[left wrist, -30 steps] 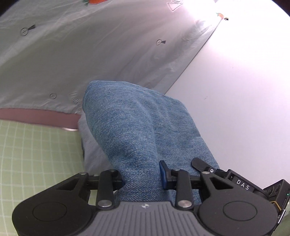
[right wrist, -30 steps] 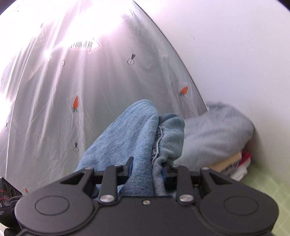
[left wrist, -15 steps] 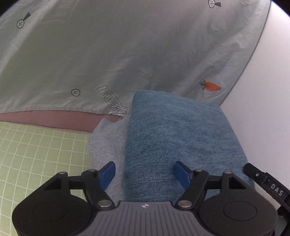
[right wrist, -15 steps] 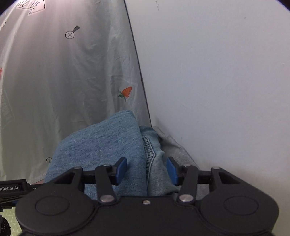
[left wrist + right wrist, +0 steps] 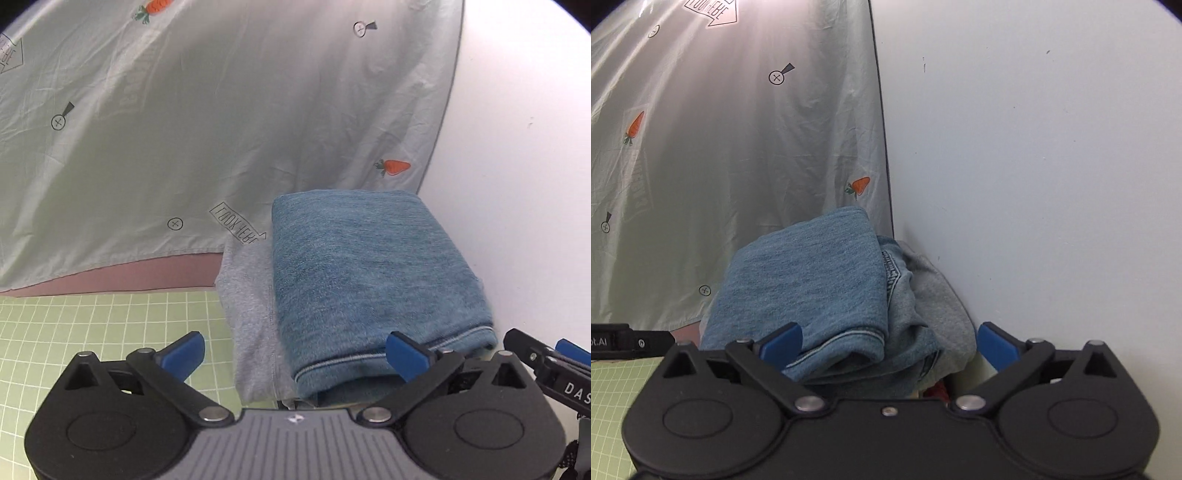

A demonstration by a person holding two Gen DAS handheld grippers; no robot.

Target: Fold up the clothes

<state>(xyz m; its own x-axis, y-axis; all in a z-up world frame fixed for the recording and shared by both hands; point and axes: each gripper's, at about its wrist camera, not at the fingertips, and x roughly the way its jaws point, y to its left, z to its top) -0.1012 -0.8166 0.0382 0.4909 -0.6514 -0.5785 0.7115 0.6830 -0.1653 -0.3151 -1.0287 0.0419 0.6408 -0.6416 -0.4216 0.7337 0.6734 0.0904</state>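
Fingers on your left gripper (image 5: 293, 354) stand wide apart, holding nothing, with the blue pads (image 5: 184, 352) just short of the stack. Your right gripper (image 5: 888, 343) is spread the same way and also empty. Between both pairs sits the folded jeans (image 5: 369, 273), lying on top of a grey garment (image 5: 251, 314) that sticks out on its left side. That stack rests on the green gridded mat (image 5: 92, 328) of the worktop, tucked into the corner where the carrot-print sheet (image 5: 221, 110) meets the white wall (image 5: 1034, 166).
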